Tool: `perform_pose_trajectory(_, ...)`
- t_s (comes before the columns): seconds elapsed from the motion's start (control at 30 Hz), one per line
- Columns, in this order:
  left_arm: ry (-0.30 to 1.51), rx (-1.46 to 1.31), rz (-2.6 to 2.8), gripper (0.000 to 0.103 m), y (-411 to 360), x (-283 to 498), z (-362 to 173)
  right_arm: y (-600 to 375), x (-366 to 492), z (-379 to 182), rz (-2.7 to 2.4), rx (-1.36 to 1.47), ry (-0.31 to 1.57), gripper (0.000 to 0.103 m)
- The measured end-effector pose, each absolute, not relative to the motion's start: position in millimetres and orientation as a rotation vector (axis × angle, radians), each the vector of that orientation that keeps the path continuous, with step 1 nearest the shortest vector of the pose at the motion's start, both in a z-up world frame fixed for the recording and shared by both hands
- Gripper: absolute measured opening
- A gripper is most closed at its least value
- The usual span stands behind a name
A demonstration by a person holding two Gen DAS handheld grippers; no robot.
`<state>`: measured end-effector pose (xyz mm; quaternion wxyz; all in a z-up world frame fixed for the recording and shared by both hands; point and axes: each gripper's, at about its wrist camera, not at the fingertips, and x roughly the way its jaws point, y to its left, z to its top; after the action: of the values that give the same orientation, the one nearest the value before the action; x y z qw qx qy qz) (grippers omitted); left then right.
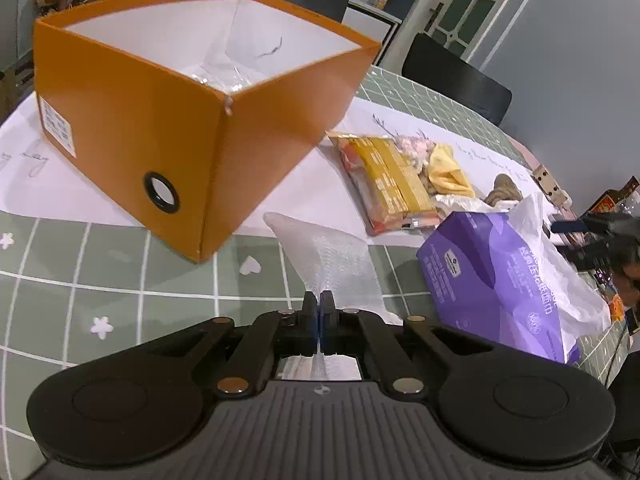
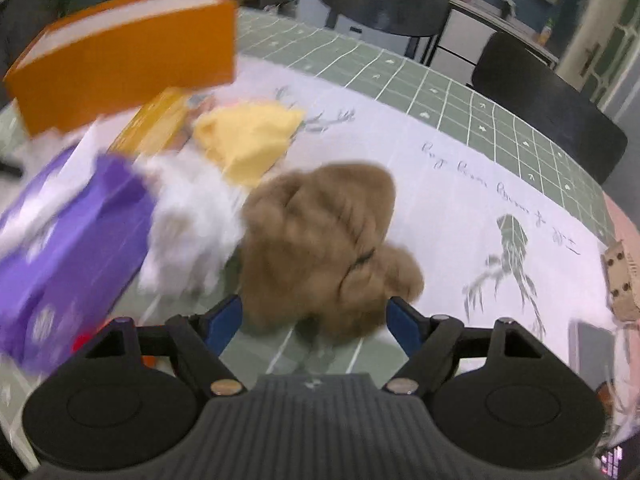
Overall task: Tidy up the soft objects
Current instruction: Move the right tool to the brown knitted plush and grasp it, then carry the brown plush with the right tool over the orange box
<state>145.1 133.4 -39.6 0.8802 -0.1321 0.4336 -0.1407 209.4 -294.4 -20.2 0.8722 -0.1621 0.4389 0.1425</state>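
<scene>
My left gripper [image 1: 319, 300] is shut on the near end of a white bubble-wrap sheet [image 1: 328, 256], which lies on the green checked tablecloth [image 1: 120, 280]. It is just in front of the open orange box [image 1: 160, 128]. Clear plastic shows inside the box. In the blurred right wrist view, my right gripper [image 2: 314, 320] is open. Its blue pads [image 2: 224, 320] stand on either side of the near edge of a brown plush toy [image 2: 320, 236] without pressing on it. A yellow cloth [image 2: 248, 140] lies behind the plush, and a white fluffy heap [image 2: 188, 224] lies to its left.
A purple tissue pack [image 1: 492, 280] with a white plastic bag [image 1: 560, 248] lies to the right of the bubble wrap. A yellow snack packet [image 1: 384, 180] lies beyond it on a white paper sheet [image 2: 460, 184]. Black chairs [image 2: 552, 112] stand behind the table. A small cardboard figure [image 2: 620, 280] is at the right.
</scene>
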Motion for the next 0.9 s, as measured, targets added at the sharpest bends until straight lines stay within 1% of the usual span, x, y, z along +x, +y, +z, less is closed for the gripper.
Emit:
perform_pose_trajectory(0.1, 0.894, -0.279, -0.287, 0.001, 138, 144, -36, -296, 239, -20, 0.297, -0.286, 0.926, 0.081)
perform_pose_trajectory(0.2, 0.890, -0.275, -0.285, 0.001, 140, 144, -34, -295, 260, -25, 0.280, -0.268, 0.927, 0.088)
perform_pose_trajectory(0.37, 0.899, -0.267, -0.293, 0.001, 139, 146, -37, -294, 278, -39, 0.326, -0.167, 0.990, 0.089)
perform_pose_trajectory(0.4, 0.900, -0.264, -0.294, 0.001, 138, 147, -37, -293, 279, -43, 0.336, -0.165, 1.003, 0.087)
perform_pose_trajectory(0.47, 0.902, -0.260, -0.294, 0.001, 136, 150, -39, -289, 276, -47, 0.352, -0.173, 1.011, 0.072)
perform_pose_trajectory(0.5, 0.902, -0.260, -0.295, 0.001, 135, 151, -40, -289, 275, -48, 0.367, -0.172, 1.011, 0.066)
perform_pose_trajectory(0.6, 0.901, -0.256, -0.302, 0.001, 133, 153, -40, -287, 268, -44, 0.361, -0.197, 0.986, 0.059)
perform_pose_trajectory(0.7, 0.890, -0.258, -0.315, 0.001, 131, 154, -37, -295, 262, -36, 0.350, -0.192, 0.984, 0.056)
perform_pose_trajectory(0.9, 0.863, -0.262, -0.334, 0.001, 128, 152, -31, -318, 255, -18, 0.287, -0.174, 0.943, 0.054)
